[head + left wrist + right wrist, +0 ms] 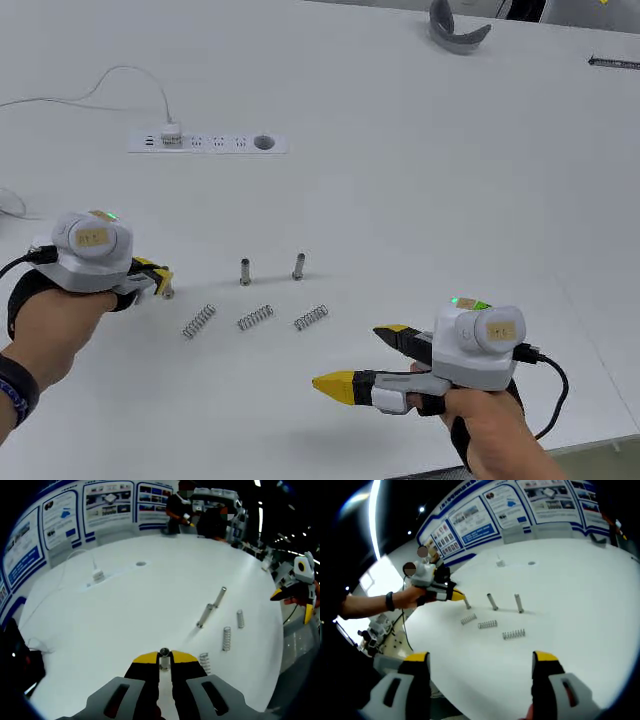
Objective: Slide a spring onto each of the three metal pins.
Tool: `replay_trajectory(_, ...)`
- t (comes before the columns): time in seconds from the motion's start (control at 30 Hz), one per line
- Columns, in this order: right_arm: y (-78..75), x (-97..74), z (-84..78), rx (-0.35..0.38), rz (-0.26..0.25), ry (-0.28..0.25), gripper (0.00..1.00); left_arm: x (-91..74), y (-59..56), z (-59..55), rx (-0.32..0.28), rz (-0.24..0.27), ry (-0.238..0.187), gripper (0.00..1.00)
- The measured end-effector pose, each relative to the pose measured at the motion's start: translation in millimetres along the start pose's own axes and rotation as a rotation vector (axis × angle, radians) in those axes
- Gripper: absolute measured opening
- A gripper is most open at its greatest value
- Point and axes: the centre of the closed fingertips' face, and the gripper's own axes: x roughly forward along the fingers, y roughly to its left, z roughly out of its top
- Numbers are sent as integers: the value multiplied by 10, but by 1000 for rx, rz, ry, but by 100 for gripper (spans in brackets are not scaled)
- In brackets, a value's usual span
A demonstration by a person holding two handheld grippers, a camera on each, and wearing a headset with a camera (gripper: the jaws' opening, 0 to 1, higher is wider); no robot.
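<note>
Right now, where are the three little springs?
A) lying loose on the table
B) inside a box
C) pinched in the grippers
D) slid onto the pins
A: the left spring, middle spring and right spring all lie flat on the table, none threaded on anything.

- Left gripper [163, 283]: rounded white-grey body, tan label, green light, black jaws with yellow tips.
- Right gripper [348, 356]: same build and colours, with grey finger mounts.
- Black cable [553, 390] runs from its rear.
- Black strap [22, 292] across the left hand.
- Dark wristband [12, 392].
</note>
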Motion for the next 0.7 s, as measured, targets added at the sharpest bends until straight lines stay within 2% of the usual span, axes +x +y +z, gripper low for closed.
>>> replay_trajectory(0.33, -17, -9, -12, 1, -2, 3, 85, 43, -28, 56, 13, -2, -13, 7)
replay_trajectory(0.7, -22, -4, -17, 4, -2, 4, 85, 80, -5, 89, 25, 9, -24, 7)
